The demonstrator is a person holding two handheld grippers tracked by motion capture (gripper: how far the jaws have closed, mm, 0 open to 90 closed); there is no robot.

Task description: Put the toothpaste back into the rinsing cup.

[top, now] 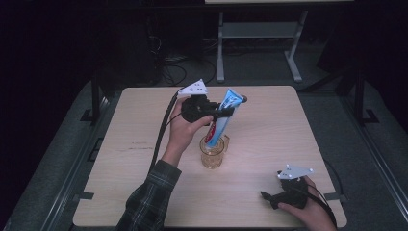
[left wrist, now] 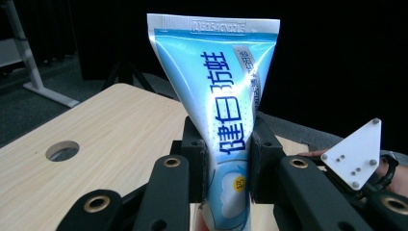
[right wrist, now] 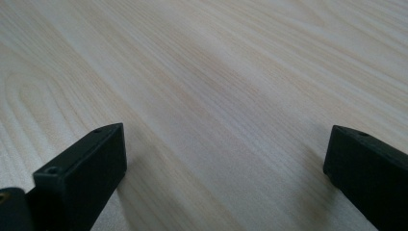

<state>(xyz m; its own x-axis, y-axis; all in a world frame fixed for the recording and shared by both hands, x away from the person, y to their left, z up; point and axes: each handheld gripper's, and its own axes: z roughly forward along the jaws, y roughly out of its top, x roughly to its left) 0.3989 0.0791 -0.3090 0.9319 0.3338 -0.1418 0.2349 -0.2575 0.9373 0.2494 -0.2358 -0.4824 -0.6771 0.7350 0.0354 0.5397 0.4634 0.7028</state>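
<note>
toothpaste tube point(left wrist: 226, 120) clamped in left gripper point(left wrist: 226, 166), cap end hidden in glass cup point(top: 212, 155), right gripper point(right wrist: 226, 163) jaws apart

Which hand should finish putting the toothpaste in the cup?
Probably the left. The left gripper is already clamped on the toothpaste tube, whose lower end is inside the glass cup. The right gripper rests open near the table edge, holding nothing.

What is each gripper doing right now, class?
Left gripper: closed on the toothpaste tube, its lower end in the glass cup.
Right gripper: open, holding nothing.
</note>
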